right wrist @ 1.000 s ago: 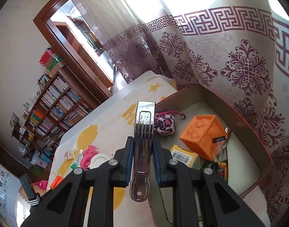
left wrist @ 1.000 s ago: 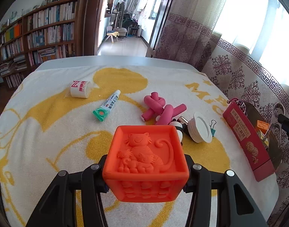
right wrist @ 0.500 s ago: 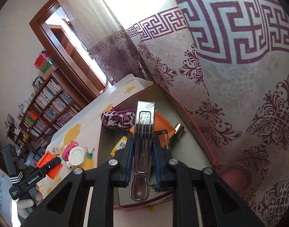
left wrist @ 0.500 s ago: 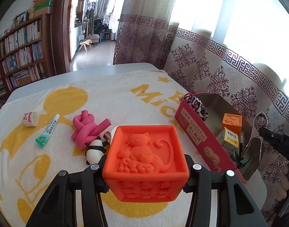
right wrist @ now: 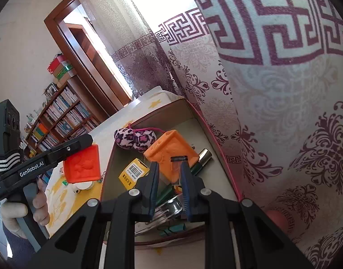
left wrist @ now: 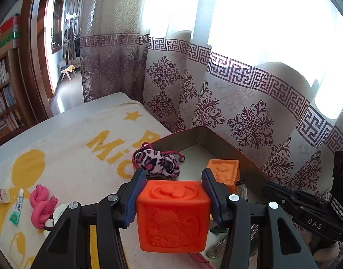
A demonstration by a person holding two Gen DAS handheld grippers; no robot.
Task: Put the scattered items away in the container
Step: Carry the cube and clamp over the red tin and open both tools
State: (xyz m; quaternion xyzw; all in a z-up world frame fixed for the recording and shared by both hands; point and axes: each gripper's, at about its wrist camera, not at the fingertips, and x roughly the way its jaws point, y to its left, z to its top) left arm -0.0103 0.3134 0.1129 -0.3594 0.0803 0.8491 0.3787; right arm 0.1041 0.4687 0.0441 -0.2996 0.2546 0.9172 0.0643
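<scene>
The left claw (left wrist: pixel 173 187) pinched a red-orange cube (left wrist: pixel 172 215) between its two blue pads, one pad on each side face, and the relief picture on the cube looked toward the camera. In the right wrist view this cube (right wrist: pixel 82 164) hung in the air just beside the outer wall of the box (right wrist: pixel 218 143), over the cloth and not over the inside. A hand (right wrist: pixel 25 210) gripped the handle of that claw. The right claw (right wrist: pixel 170 179) pointed down into the box with only a narrow gap between its fingers. A shiny metal piece (right wrist: pixel 169 207) showed low between them, but I could not tell if the pads pressed on it. Inside the box lay a paler orange cube (right wrist: pixel 171 150), a yellow carton with a barcode (right wrist: pixel 133 172), a green tube with a gold end (right wrist: pixel 203 157) and a small green clip (right wrist: pixel 173 228). A leopard-print pouch (left wrist: pixel 157 163) hung over the wall of the box. The box stood at the edge of the desk (left wrist: pixel 108 98), close against a patterned curtain (left wrist: pixel 250 123). On the cream cloth with yellow print (left wrist: pixel 70 152), well apart from the box, lay a pink twisted foam roll (left wrist: pixel 41 206), a white tube with a green cap (left wrist: pixel 17 208) and a small white roll (left wrist: pixel 2 196). A bookshelf (left wrist: pixel 3 103) stood behind the desk.
</scene>
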